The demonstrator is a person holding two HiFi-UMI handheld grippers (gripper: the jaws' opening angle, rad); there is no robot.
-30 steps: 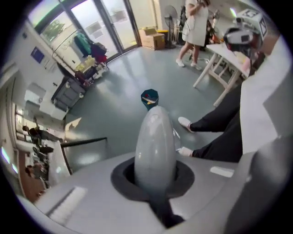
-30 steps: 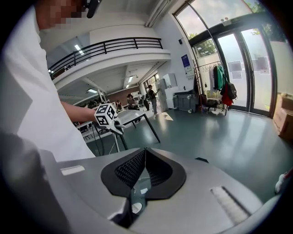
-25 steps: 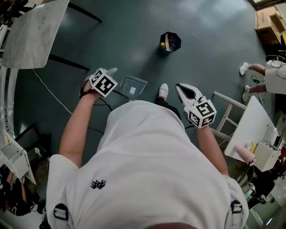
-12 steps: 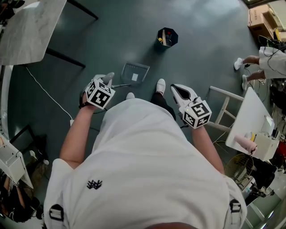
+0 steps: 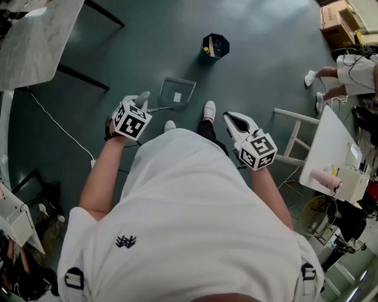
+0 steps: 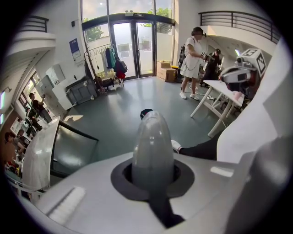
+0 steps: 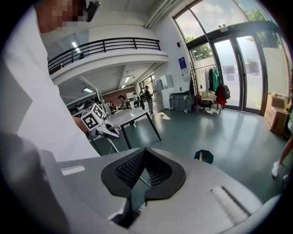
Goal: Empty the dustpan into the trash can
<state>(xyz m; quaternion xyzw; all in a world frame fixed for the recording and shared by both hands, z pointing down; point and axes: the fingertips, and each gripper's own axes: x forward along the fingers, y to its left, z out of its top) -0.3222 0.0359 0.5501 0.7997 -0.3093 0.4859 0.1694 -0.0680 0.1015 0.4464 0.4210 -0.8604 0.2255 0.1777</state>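
At the far left we see a marble-topped counter (image 5: 35, 41) with dark legs, and a thin white cable (image 5: 59, 121) trailing across the grey-green floor (image 5: 266, 71). Our left gripper (image 5: 142, 100) comes next. Its jaws are clamped on the rounded grey handle (image 6: 152, 146) of the dustpan (image 5: 177, 92), and the end of that handle pokes up between them in the left gripper view. The pan itself sticks out ahead of this gripper, mouth away from us, with a small white scrap (image 5: 178, 97) lying inside.

Further ahead and a little to the right stands the dark trash can (image 5: 215, 46). It is well apart from the dustpan, with bare floor between them, and there is some rubbish already in it.

Our white shoe (image 5: 209, 110) shows just right of the pan. Our right gripper (image 5: 231, 120) hangs beyond that, its jaws brought together at the tips with nothing between them. In its own view only floor shows through the gap behind the pads.

On the right is a white counter (image 5: 331, 153), and at the upper right a second person (image 5: 348, 65) stands near some cardboard boxes (image 5: 336, 17).
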